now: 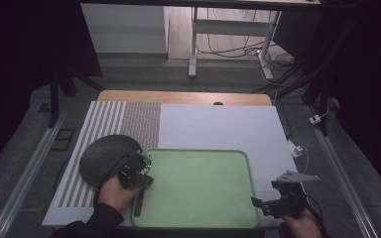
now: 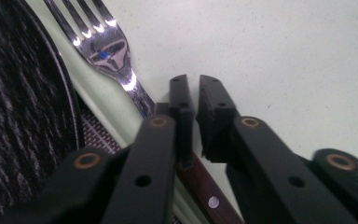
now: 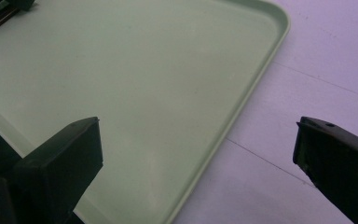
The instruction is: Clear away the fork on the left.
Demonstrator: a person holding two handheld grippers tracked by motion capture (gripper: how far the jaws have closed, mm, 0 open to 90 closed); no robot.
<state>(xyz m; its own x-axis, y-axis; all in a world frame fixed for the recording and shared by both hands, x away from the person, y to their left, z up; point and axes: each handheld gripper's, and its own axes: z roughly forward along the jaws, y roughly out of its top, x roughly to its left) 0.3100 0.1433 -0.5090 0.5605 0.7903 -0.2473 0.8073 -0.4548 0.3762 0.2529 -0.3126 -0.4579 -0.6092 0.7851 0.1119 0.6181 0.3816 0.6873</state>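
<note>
High view, layout: pale worktop with a striped placemat on its left part; green tray at near centre, bare inside.
High view, left side: left gripper sits at the tray's left rim, held by the person's left hand. A dark woven plate lies just beside it on the mat. A brown handle shows below the hand along the tray's edge.
High view, right side: right gripper hangs at the tray's near right corner, grey plate on top, nothing between its jaws.
Left gripper view, fork: a fork with a wooden handle lies along the tray rim, tines pointing away, plate edge just to its left.
Left gripper view, grip state: jaws nearly together with a thin gap. The handle passes under them; whether they pinch it, I cannot tell.
Right gripper view, grip state: jaws spread wide, empty, looking across the tray floor toward its far right corner and the worktop beyond.
Risk, grasp: the fork rests on the sloped rim, so a pinch on the narrow neck could slip or let the fork swivel.
Risk, neighbours: the plate is close; a sideways pull might knock it or drag the mat.
Risk, tray: pushing down on the rim could tip or shift the tray, as the right gripper is not steadying it.
</note>
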